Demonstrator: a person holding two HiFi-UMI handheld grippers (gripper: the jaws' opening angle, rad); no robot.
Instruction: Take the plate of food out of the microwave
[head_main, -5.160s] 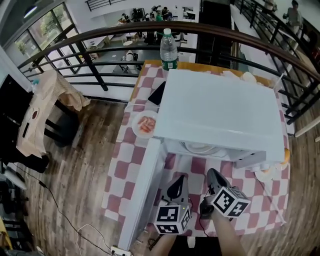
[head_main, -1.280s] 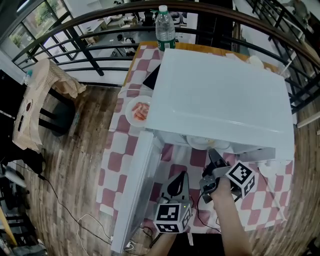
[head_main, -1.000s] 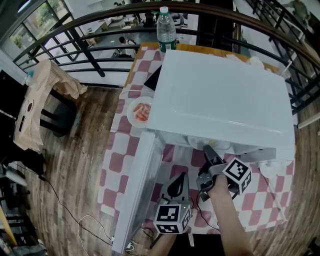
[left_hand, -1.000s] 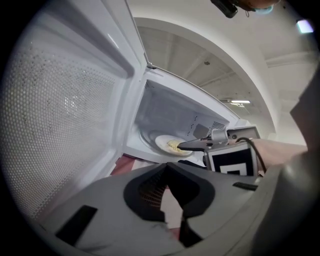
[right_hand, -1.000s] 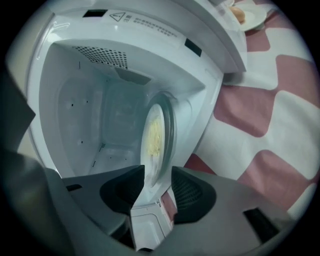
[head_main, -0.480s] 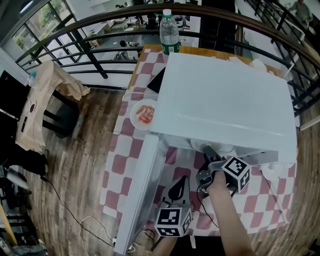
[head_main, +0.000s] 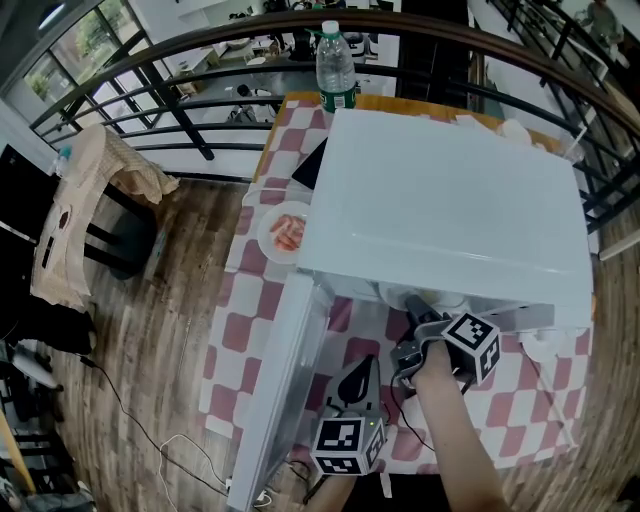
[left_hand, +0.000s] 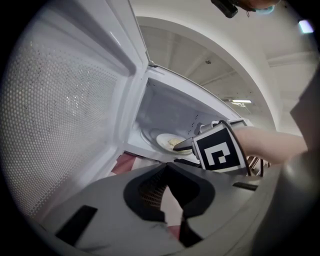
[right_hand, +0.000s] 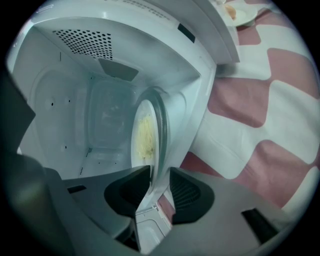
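Plate (right_hand: 142, 137) inside microwave (head_main: 440, 200), near rim edge-on between my right gripper's (right_hand: 160, 177) jaws, which have just been closing on it. Left gripper (left_hand: 167, 167), jaws together and empty, is farther back.

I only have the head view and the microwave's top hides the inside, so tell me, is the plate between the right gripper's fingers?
Observer: Yes. In the right gripper view, the rim of the plate stands between the fingers of the right gripper, which have just been closing. Whether they press yet is unclear.
Operator: What's on it?
Observer: Pale yellow food in its middle.
Operator: What's underneath?
Observer: A glass turntable.
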